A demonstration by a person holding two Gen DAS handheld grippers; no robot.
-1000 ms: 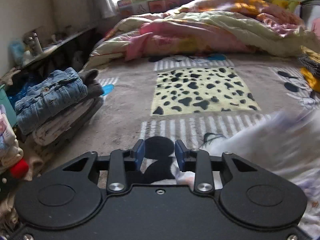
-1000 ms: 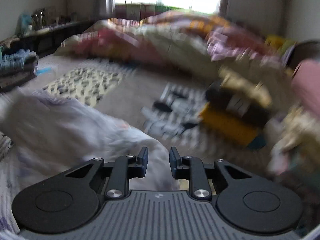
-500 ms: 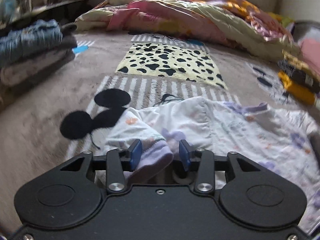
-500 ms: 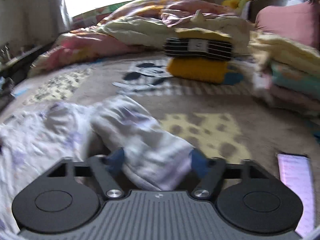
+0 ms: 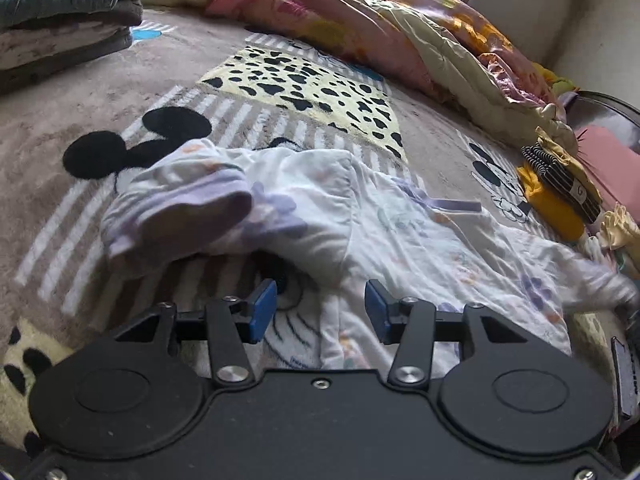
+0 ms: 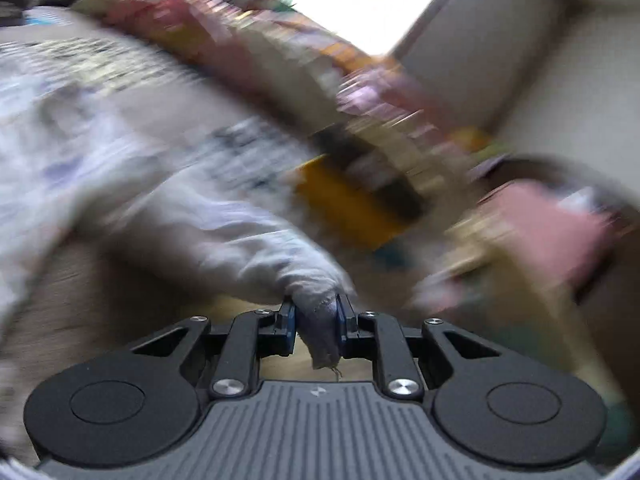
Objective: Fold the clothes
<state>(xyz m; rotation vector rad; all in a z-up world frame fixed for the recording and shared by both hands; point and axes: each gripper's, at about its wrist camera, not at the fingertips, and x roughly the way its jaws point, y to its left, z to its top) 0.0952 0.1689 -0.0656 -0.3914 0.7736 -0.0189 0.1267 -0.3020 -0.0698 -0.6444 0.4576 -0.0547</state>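
Note:
A white child's top with purple and orange print lies spread on the patterned blanket. Its left sleeve, with a purple cuff, lies folded inward, just beyond my left gripper. That gripper is open and empty, low over the top's hem. My right gripper is shut on the end of the top's other sleeve and holds it raised. The right wrist view is heavily blurred.
A stack of folded clothes with a denim jacket sits at the far left. A crumpled quilt lies across the back. A yellow and striped folded pile and a pink item lie at the right.
My left gripper has let go of the left sleeve and opened wider. My right gripper has closed on the right sleeve's end and is swinging with it.

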